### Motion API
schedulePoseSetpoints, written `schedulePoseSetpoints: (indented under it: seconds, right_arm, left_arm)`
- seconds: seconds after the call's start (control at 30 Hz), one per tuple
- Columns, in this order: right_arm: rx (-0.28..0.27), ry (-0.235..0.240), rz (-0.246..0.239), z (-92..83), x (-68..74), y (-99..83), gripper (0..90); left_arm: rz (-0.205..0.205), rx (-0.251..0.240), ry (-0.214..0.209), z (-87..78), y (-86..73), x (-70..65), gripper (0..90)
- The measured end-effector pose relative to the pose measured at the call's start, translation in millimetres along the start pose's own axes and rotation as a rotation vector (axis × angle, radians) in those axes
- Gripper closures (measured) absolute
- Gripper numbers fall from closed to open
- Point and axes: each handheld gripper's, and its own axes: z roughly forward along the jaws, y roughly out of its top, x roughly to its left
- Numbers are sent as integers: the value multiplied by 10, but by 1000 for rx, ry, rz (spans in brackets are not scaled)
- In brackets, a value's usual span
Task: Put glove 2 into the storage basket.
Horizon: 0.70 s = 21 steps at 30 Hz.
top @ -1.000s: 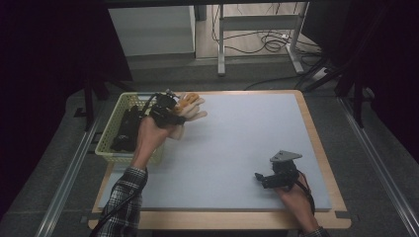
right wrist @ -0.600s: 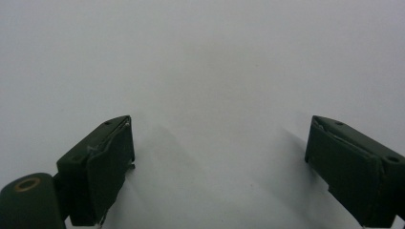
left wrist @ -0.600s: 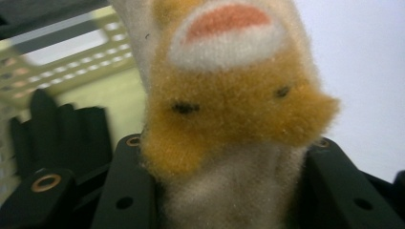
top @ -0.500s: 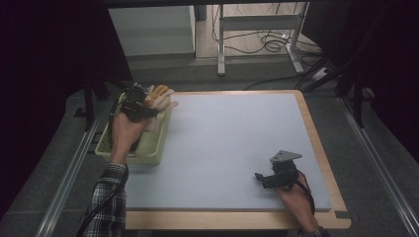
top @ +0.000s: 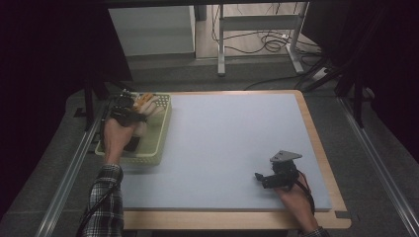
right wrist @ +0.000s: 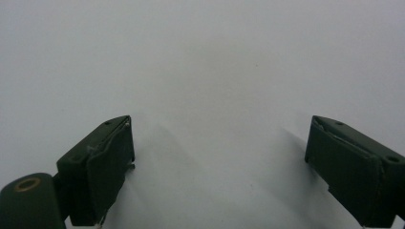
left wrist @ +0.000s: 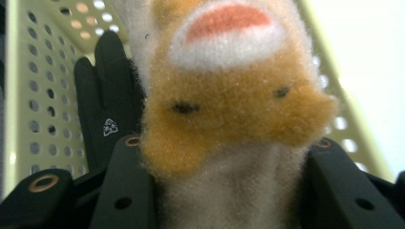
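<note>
The bench (top: pixel 232 148) is big and wide, with a pale blue top and a wooden edge.

At its left side sits a light green basket (top: pixel 157 143) with lots of little holes in its walls. The basket is at the left edge of the bench.

The left tongs (top: pixel 129 112) are over the basket, held by a hand with a checked sleeve (top: pixel 104 197). The two black jaws are clamped on a soft plush toy (left wrist: pixel 229 109). The toy is fuzzy, orange-brown and cream, with two small dark eyes and a pink patch on white. It sits tight between the jaws and hangs inside the basket, close to the far wall.

A black glove (left wrist: pixel 107 105) lies in the basket too, just beside the toy. It has a small white mark on it.

The right tongs (top: pixel 269 177) are well apart from the basket, near the right front of the bench. Their jaws stand wide apart with nothing between them, just above the pale top.
</note>
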Motion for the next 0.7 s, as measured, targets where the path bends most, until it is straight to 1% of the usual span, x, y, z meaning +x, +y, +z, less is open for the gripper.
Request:
schedulePoseSetpoints:
  seconds: [0.1, 0.13, 0.3, 0.33, 0.37, 0.4, 0.5, 0.53, 0.6, 0.63, 0.7]
  right_arm:
    - [0, 0, 0, 0, 0, 0, 93]
    - [0, 0, 0, 0, 0, 0, 93]
    - [0, 0, 0, 0, 0, 0, 93]
    - [0, 0, 0, 0, 0, 0, 93]
    - [0, 0, 0, 0, 0, 0, 93]
    - [0, 0, 0, -1, 0, 0, 93]
    - [0, 0, 0, 0, 0, -1, 93]
    - [0, 0, 0, 0, 0, -1, 93]
    - [0, 0, 0, -1, 0, -1, 93]
    - [0, 0, 0, 0, 0, -1, 92]
    - [0, 0, 0, 0, 0, -1, 93]
  left_arm:
    - [4, 26, -7, 145, -11, -15, 559]
    - [12, 38, -13, 209, -12, -28, 557]
    - [24, 93, -29, 437, -16, -125, 551]
    - [24, 93, -29, 437, -16, -125, 549]
    - [36, 113, -43, 516, -16, -161, 547]
    - [42, 128, -56, 563, -17, -182, 545]
    - [56, 159, -77, 653, -26, -230, 525]
    - [56, 159, -77, 653, -26, -230, 511]
    - [59, 195, -101, 711, -33, -240, 402]
    - [57, 204, -109, 721, -34, -229, 370]
    - [67, 205, -70, 702, -36, -214, 282]
